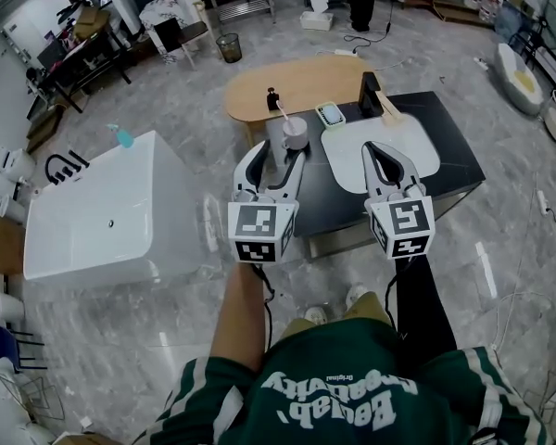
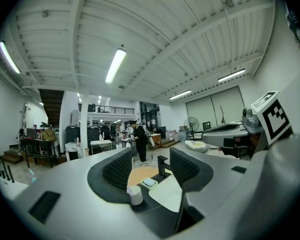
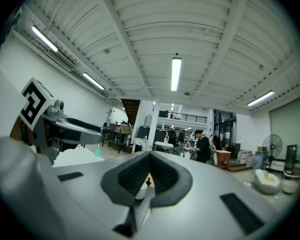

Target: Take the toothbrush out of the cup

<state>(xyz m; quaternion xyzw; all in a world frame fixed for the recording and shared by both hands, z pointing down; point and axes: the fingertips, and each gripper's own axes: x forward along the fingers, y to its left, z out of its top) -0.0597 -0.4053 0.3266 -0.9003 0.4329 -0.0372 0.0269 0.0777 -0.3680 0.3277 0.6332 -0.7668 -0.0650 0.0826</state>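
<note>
Head view first: our left gripper (image 1: 276, 156) and right gripper (image 1: 380, 153) hover over the dark counter (image 1: 449, 160). The toothbrush (image 1: 280, 108) stands in the cup (image 1: 295, 134), just beyond the left one's tips. Left gripper view: fingers (image 2: 119, 170) wide apart, cup showing low between them. Right gripper view: fingers (image 3: 135, 176) pinched tip to tip, gripping nothing.

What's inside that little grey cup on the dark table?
A toothbrush stands in the cup, leaning left with its upper end sticking out. The cup's wall hides its lower end and anything else inside.
</note>
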